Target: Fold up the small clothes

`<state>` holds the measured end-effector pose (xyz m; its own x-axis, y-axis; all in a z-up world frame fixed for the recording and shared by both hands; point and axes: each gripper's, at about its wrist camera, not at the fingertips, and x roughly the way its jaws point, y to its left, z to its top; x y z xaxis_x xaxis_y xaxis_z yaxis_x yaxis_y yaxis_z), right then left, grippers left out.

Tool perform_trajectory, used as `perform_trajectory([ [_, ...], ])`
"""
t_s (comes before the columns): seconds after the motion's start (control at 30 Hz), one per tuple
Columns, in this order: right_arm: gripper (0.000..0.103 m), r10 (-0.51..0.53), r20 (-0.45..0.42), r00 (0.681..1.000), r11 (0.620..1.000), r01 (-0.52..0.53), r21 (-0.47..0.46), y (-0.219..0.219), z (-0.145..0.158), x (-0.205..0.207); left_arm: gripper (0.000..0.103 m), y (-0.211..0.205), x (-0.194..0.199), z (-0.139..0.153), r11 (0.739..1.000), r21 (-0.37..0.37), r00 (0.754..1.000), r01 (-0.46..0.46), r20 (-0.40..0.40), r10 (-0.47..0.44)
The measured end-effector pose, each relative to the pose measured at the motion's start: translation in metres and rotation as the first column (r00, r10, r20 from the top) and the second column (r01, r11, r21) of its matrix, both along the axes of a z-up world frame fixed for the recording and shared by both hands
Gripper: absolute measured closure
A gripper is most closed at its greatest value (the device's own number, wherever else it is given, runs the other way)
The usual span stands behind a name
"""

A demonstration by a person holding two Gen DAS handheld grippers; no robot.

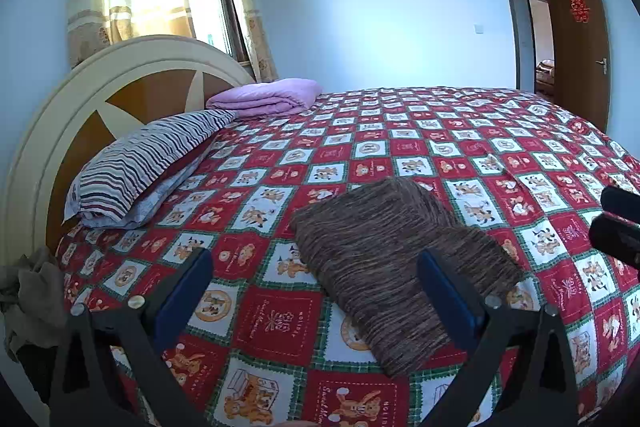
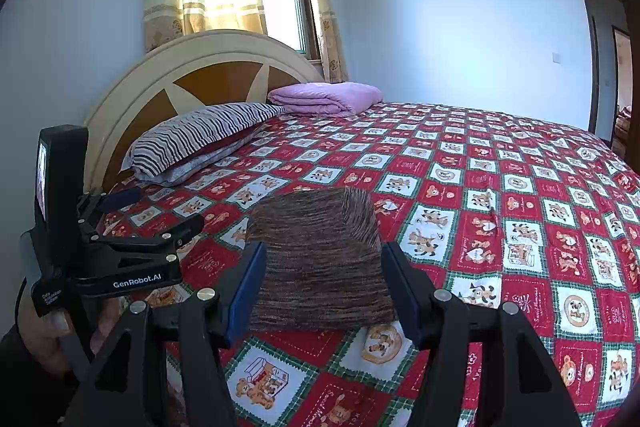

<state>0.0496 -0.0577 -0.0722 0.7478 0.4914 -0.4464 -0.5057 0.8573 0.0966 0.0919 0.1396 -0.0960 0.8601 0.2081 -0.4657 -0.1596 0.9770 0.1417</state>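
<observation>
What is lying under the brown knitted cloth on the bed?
The brown knitted cloth lies folded directly on the red checked bedspread. Nothing else shows at its edges; whatever the cloth itself covers cannot be seen.

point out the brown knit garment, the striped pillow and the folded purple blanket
brown knit garment (image 2: 320, 259), right wrist view, middle of its folded top face
striped pillow (image 1: 148, 163), left wrist view, middle of its striped top
folded purple blanket (image 2: 326, 97), right wrist view, middle of its top layer
</observation>
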Motion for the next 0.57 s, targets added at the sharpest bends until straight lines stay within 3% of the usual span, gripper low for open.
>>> perform_trajectory([
  [0.57, 0.042, -0.001, -0.013, 1.000, 1.000, 0.000, -0.004, -0.0011, -0.0067, -0.0001, 0.000, 0.0017, 0.0042, -0.0063, 1.000, 0.004, 1.000, -0.004, -0.019, 0.004],
])
